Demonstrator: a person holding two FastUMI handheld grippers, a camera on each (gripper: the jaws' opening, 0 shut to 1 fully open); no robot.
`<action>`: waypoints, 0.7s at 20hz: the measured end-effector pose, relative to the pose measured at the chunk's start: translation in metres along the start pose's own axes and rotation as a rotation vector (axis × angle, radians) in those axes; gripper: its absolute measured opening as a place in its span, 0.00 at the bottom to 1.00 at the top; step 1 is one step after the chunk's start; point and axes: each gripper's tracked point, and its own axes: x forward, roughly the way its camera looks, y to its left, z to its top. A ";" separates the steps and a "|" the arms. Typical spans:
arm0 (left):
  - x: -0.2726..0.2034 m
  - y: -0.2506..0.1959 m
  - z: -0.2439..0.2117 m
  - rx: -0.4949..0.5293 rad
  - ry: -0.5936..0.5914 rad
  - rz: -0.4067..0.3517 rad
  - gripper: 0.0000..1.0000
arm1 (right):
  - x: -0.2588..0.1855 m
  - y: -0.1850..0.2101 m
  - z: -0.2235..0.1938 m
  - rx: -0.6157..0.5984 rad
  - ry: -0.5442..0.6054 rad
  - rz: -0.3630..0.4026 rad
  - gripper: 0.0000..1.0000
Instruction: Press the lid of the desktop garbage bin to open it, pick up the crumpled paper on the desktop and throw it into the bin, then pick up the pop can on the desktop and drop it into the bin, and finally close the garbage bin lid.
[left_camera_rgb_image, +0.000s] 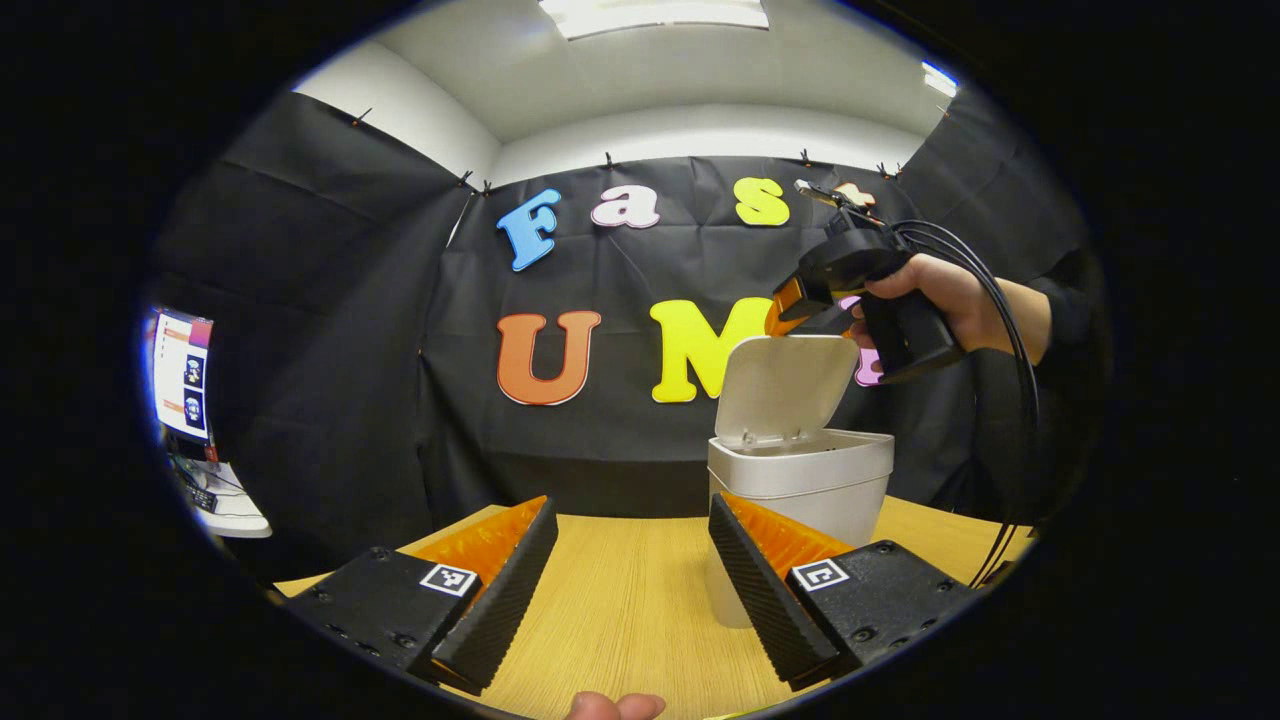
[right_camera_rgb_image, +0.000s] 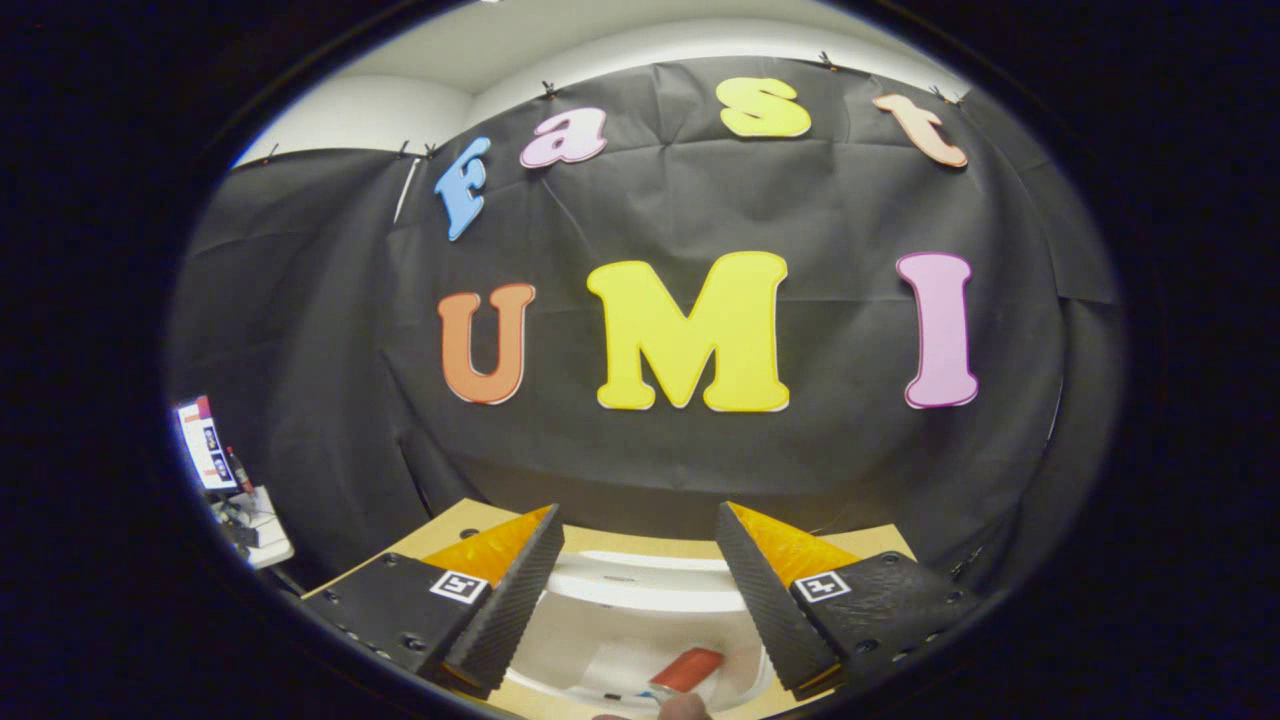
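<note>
The white desktop bin (left_camera_rgb_image: 800, 475) stands on the wooden table (left_camera_rgb_image: 620, 610) with its lid (left_camera_rgb_image: 780, 388) tipped up and open. A hand (left_camera_rgb_image: 950, 300) holds my right gripper (left_camera_rgb_image: 800, 305) just above the raised lid. In the right gripper view that gripper (right_camera_rgb_image: 630, 610) is open and looks down into the bin (right_camera_rgb_image: 620, 585). A red pop can (right_camera_rgb_image: 690, 668) lies inside, beside something white that may be the crumpled paper (right_camera_rgb_image: 615, 662). My left gripper (left_camera_rgb_image: 630, 590) hovers low over the table, open and holding nothing, with the bin just behind its right finger.
A screen (left_camera_rgb_image: 183, 375) and a small white stand (left_camera_rgb_image: 235, 510) sit off to the far left, beyond the table's edge. Cables (left_camera_rgb_image: 1005, 330) trail down from the right gripper on the right side. A fingertip (left_camera_rgb_image: 615, 706) shows at the bottom edge.
</note>
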 end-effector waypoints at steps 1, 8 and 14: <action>0.000 -0.002 -0.001 0.002 0.000 -0.002 0.98 | -0.004 0.000 -0.009 -0.007 0.002 0.004 0.95; -0.005 -0.018 -0.003 -0.017 0.014 -0.023 0.98 | -0.017 0.000 -0.067 0.029 0.053 0.029 0.95; -0.010 -0.019 -0.002 -0.013 0.011 -0.030 0.98 | -0.017 0.001 -0.110 0.005 0.060 -0.010 0.96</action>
